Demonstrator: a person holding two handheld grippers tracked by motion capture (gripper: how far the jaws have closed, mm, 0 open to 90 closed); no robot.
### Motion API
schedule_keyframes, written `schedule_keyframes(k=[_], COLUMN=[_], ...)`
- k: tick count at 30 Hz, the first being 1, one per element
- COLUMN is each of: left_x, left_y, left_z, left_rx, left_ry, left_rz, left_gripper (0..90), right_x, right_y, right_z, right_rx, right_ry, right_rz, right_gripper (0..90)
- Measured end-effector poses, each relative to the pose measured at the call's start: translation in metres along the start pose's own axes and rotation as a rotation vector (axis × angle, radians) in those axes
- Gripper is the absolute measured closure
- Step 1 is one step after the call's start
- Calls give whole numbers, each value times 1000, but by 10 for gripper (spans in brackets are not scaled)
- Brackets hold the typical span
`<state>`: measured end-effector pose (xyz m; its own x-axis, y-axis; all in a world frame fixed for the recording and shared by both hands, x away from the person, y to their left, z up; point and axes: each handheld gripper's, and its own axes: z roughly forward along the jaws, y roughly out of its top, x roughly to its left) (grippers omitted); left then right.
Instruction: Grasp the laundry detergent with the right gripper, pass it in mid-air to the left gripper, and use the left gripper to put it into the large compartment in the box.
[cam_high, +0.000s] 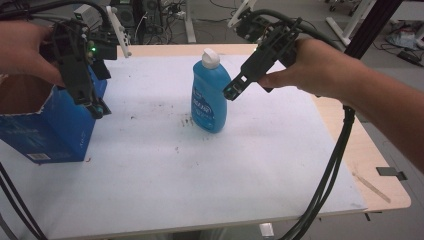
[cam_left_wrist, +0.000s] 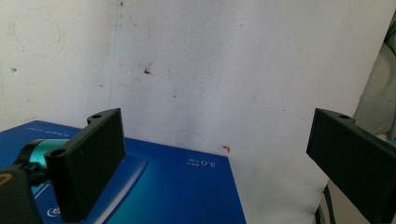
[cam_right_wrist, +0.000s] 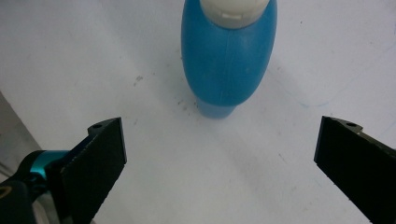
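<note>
A blue bottle (cam_high: 209, 95) with a white cap stands upright near the middle of the white table (cam_high: 200, 170). My right gripper (cam_high: 233, 90) hangs just to its right, open, jaws pointing down towards the bottle's shoulder. In the right gripper view the bottle (cam_right_wrist: 227, 56) sits ahead between the wide-apart jaws, clear of both. An open blue cardboard box (cam_high: 45, 125) stands at the table's left edge. My left gripper (cam_high: 97, 107) hovers over the box's right wall, open and empty. The left gripper view looks down on the box's blue side (cam_left_wrist: 177, 196).
The white sheet lies on a wooden tabletop (cam_high: 370, 165) whose bare strip runs along the right. Black cables (cam_high: 330, 170) trail from the right gripper over the front edge. Equipment and cables crowd the floor behind the table (cam_high: 165, 15).
</note>
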<state>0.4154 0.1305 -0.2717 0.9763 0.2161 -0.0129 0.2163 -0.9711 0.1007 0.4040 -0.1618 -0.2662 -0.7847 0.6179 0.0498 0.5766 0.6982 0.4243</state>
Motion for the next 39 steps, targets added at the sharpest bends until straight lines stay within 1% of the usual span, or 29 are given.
schedule_keyframes(k=[1, 2, 3, 7, 8, 9, 11, 17, 20, 23, 28, 31, 35, 39], left_x=[0, 0, 0, 1, 2, 2, 2, 3, 4, 4, 5, 5, 6, 6], left_y=[0, 0, -1, -1, -2, -2, -2, -4, -4, -4, -4, -5, -5, -4], left_z=[0, 0, 1, 1, 1, 1, 2, 3, 3, 3, 3, 4, 5, 6], left_rx=[0, 0, -1, -3, 0, -1, -4, -5, -8, -7, -8, -10, -8, -9], left_ry=[1, 1, -1, -2, -3, -2, -3, -6, -6, -7, -8, -7, -12, -11], left_rz=[0, 0, 1, 0, 1, -2, -1, -3, -7, -6, -7, -9, -12, -5], left_gripper=[46, 45, 46, 46, 46, 46, 46, 46, 46, 46, 46, 46, 45, 45], right_x=[-1, -1, -1, -2, -2, -2, -3, -5, -5, -3, -4, -4, -3, -1], right_y=[-1, -1, -3, -8, -9, -10, -13, -22, -26, -29, -36, -39, -42, -45], right_z=[2, 2, 6, 15, 17, 19, 22, 33, 38, 41, 49, 54, 60, 68], right_rx=[-15, -15, -49, -94, -104, -109, -133, -201, -230, -247, -271, -288, -316, -326], right_ry=[1, 1, 2, 2, 0, -2, -1, 4, 14, 3, -2, 3, 8, 4], right_rz=[7, 7, 24, 51, 49, 59, 65, 104, 102, 96, 117, 110, 114, 110], right_gripper=[13, 13, 13, 13, 13, 13, 13, 13, 13, 13, 13, 13, 13, 13])
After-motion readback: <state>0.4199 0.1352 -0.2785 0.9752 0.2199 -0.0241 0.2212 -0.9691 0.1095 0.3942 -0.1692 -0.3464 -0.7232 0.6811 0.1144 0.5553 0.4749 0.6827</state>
